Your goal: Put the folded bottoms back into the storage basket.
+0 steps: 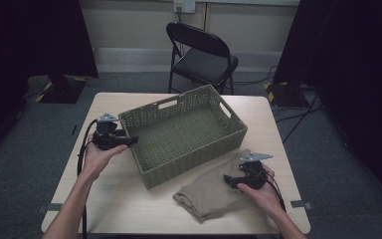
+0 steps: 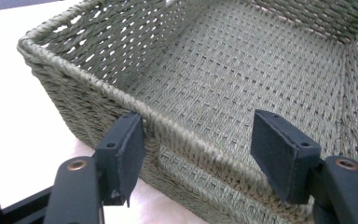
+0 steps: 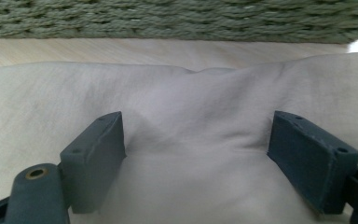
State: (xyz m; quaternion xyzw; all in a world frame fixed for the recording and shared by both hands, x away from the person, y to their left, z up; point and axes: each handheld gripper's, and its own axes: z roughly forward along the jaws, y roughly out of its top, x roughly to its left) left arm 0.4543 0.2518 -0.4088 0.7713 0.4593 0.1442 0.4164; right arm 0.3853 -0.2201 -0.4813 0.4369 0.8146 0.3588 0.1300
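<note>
A green woven basket [image 1: 151, 119] stands empty in the middle of the table. My left gripper [image 1: 131, 141] is open at the basket's left wall, its jaws straddling the woven rim [image 2: 186, 135]. A folded tan cloth [image 1: 204, 194] lies in front of the basket at the right. My right gripper [image 1: 227, 179] is open and low over the cloth [image 3: 191, 121], one jaw on each side of a raised fold, with the basket wall [image 3: 177, 21] just beyond.
The light wooden table [image 1: 114, 199] has bare room at the front left. A black folding chair [image 1: 201, 52] stands behind the table. Dark curtains hang at both sides, and cables run over the grey floor at the right.
</note>
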